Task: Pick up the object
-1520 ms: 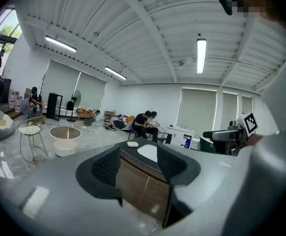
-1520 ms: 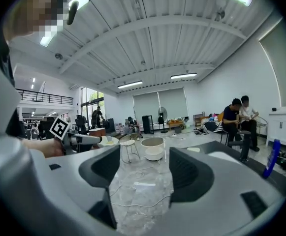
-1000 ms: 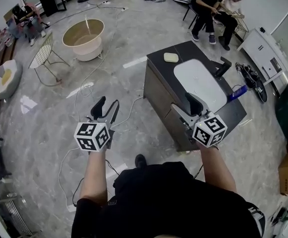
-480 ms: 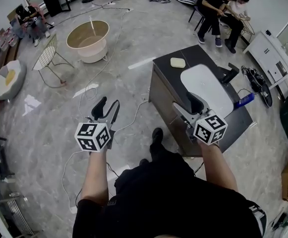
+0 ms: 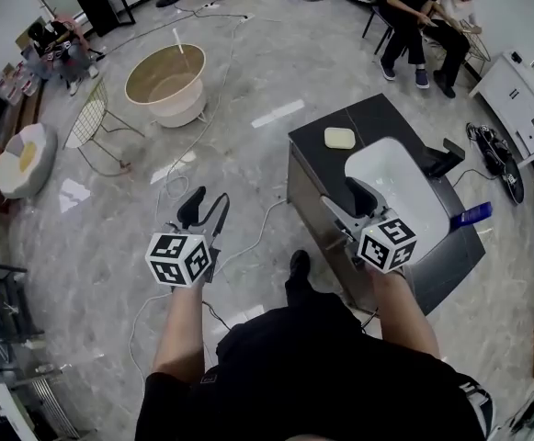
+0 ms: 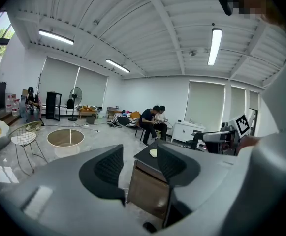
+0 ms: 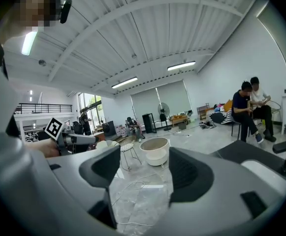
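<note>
Both grippers sit out front at waist ht, prob. pre-approach: left gripper (image 5: pixel 205 209) over floor, right gripper (image 5: pixel 345 200) at the dark cabinet's (image 5: pixel 377 118) near edge. Jaws on both wide apart, nothing btwn. Pale yellow block (image 5: pixel 339 137), likely the target, lies on cabinet's far-left corner.

At the lower left of the head view, the left claw (image 5: pixel 202 208) had black jaws. Behind them sat a white left cube (image 5: pixel 179 258) printed with black square markers. The right claw (image 5: pixel 347 200), right of centre, had a grey body and a matching right cube (image 5: pixel 388 243). In both gripper views the shells were smooth grey and the pads (image 6: pixel 108 167) black and ribbed. The person wore a black short-sleeved top (image 5: pixel 312 375) and a dark shoe (image 5: pixel 299 265).
</note>
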Demonstrator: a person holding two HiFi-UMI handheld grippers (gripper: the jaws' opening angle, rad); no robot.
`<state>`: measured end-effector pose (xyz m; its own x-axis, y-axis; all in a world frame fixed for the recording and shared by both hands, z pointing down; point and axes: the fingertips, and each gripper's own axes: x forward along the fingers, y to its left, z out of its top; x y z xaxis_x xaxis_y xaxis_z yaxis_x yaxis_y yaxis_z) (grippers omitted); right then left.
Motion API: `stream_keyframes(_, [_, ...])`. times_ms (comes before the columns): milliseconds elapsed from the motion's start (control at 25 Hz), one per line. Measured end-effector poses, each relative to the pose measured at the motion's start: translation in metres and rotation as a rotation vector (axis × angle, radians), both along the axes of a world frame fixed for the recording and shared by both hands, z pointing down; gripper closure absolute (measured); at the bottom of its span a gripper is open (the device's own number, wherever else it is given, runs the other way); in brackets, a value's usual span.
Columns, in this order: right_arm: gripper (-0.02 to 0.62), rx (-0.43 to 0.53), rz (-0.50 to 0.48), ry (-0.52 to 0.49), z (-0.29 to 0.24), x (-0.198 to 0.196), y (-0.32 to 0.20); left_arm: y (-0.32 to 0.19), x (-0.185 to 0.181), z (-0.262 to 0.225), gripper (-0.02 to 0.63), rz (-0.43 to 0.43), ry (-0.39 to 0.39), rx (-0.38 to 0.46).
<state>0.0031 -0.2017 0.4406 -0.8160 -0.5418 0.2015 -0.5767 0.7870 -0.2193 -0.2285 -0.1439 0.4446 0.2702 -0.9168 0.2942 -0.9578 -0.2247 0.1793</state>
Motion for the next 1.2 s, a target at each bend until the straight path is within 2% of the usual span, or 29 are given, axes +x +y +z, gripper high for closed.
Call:
stream_keyframes(280, [0.316, -0.05, 0.025, -0.001, 0.022, 0.012, -0.088, -0.096, 0.02, 0.012, 0.385, 0.046, -0.022, -0.051])
stream_keyframes(480, [0.316, -0.055, 0.035, 0.0, 0.03, 0.024, -0.135, -0.147, 0.037, 0.004, 0.387, 0.066, -0.051, -0.042])
stream_keyframes(600, [0.316, -0.045, 0.034, 0.019, 0.031, 0.026, -0.153, -0.168, 0.042, 0.0, 0.387, 0.074, -0.057, -0.027])
stream_keyframes(840, [0.316, -0.037, 0.044, 0.074, 0.027, 0.016, -0.178, -0.205, 0.03, -0.008, 0.387, 0.092, -0.032, -0.013])
stream_keyframes(1200, [0.316, -0.092, 0.064, 0.2, 0.064, 0.005, -0.21, -0.247, 0.034, 0.012, 0.388, 0.177, -0.002, -0.04])
